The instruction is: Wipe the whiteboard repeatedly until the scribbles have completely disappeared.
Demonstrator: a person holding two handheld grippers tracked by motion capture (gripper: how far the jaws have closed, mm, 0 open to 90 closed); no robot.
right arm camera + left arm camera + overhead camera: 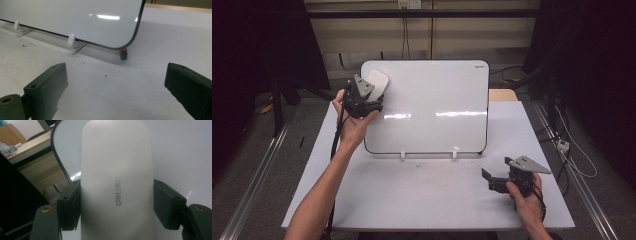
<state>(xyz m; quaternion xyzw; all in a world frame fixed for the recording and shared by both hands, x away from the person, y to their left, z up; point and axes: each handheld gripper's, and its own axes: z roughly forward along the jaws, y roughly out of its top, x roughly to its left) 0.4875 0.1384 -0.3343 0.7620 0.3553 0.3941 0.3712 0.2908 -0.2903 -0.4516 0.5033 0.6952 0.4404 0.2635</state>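
I list: white rectangular table [422,200]; glossy black-rimmed whiteboard [437,100] propped on white clips; white rounded plastic eraser [116,182], clenched in my left gripper [371,98] at the board's upper-left corner; my right gripper [486,176], jaws spread, empty.

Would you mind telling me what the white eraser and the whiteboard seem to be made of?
The eraser looks like matte white plastic: smooth, dull shell with printed grey lettering. The whiteboard has a glossy, probably coated surface that mirrors ceiling lights, with a thin dark rim, perhaps plastic.
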